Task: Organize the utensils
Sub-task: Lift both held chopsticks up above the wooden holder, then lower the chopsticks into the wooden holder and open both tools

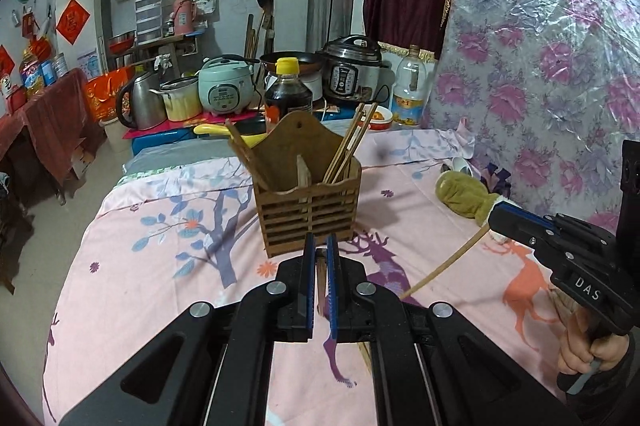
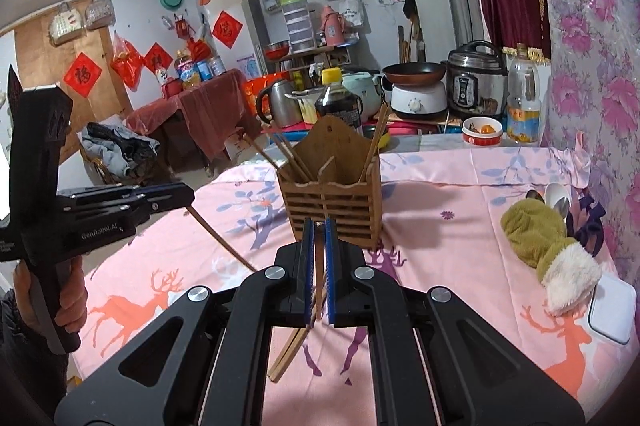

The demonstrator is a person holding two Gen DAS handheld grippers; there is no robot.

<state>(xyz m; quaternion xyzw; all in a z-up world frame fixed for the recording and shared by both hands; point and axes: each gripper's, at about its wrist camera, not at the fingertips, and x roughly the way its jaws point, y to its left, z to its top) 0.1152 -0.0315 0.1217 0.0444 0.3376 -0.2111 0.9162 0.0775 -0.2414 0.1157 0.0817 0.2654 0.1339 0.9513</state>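
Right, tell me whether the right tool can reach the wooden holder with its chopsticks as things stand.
Probably yes. The right tool, shut on chopsticks, faces the wooden holder with nothing between them; its top is open, though other sticks lean inside.

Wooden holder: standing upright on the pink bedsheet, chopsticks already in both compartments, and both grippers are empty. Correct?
Not quite. The grippers aren't empty: the left gripper and the right gripper are each shut on a chopstick, shown in both wrist views. The rest holds: the wooden holder stands upright on the pink bedsheet with chopsticks in both compartments.
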